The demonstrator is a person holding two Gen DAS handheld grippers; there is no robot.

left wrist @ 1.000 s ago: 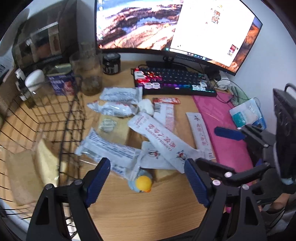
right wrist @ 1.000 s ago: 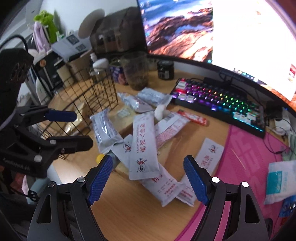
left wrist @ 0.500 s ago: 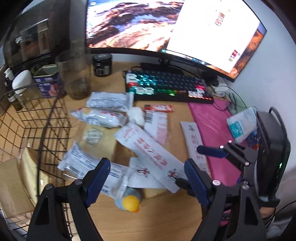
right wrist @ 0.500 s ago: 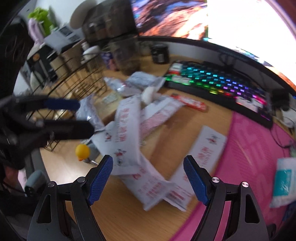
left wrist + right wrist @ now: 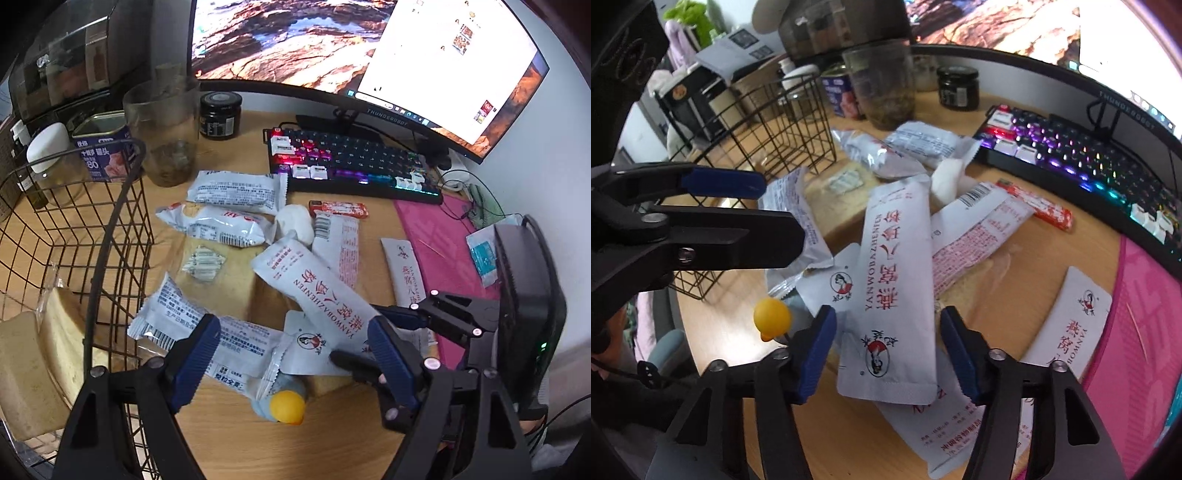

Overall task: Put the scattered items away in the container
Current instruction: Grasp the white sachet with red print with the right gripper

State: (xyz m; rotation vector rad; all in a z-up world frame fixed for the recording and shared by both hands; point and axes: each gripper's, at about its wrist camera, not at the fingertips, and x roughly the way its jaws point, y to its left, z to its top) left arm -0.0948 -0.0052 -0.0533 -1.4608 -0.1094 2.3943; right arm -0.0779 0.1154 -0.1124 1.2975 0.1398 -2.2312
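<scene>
**Layout at my two grippers**

Right gripper (image 5: 886, 350): long sachet (image 5: 897, 280) lies between its closing jaws, on top of other packets (image 5: 975, 229). Ahead of it sits the keyboard (image 5: 1082, 155), monitor (image 5: 1015, 26) behind that. Left and ahead I see the wire basket (image 5: 783, 122); jar (image 5: 882, 88) and tin (image 5: 838, 92) stand beyond the basket. Another sachet (image 5: 1071, 325) lies to its right, at the mat (image 5: 1137, 314) edge.

Left gripper (image 5: 295, 365): small duck toy (image 5: 286, 402) lies between its fingers, under a packet (image 5: 177, 321). The basket is directly left of it, bread (image 5: 26, 369) inside. Right gripper sits just right of it.
</scene>
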